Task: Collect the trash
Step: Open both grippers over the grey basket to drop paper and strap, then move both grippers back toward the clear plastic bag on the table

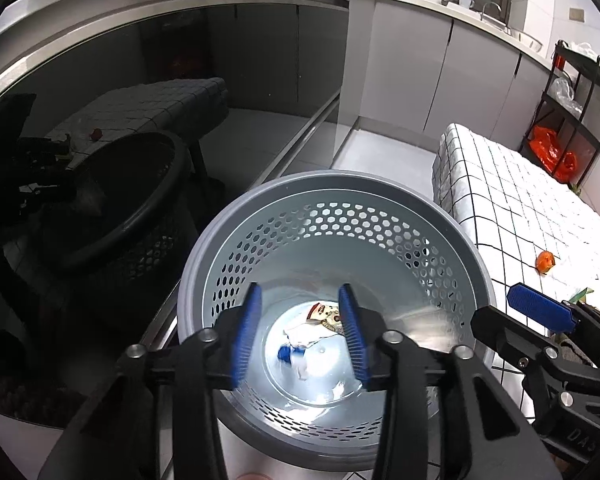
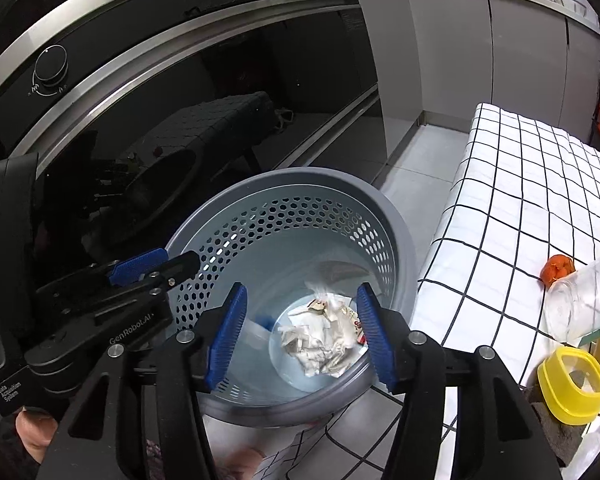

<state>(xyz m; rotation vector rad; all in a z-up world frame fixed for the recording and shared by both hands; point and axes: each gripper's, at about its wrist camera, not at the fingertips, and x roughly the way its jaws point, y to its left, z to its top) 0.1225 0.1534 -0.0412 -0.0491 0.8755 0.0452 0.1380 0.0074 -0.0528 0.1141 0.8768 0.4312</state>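
Both your grippers, left [image 1: 304, 332] and right [image 2: 302, 334], hang over the bin [image 2: 404, 248], fingers apart and empty; the orange scrap [image 2: 558, 267] lies right of the bin, nearer your right.

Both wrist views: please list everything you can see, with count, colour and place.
Bin: one, grey, on floor beside table.
Trash: several crumpled pieces, white and blue, in bin bottom.
Table: one, white checked cloth, right of bin.
Orange scrap: one, on table.
Jar: one, clear, lying on table.
Yellow lid: one, table edge.
Oven: one, black, behind bin.
Left gripper: open, over bin.
Right gripper: open, over bin.
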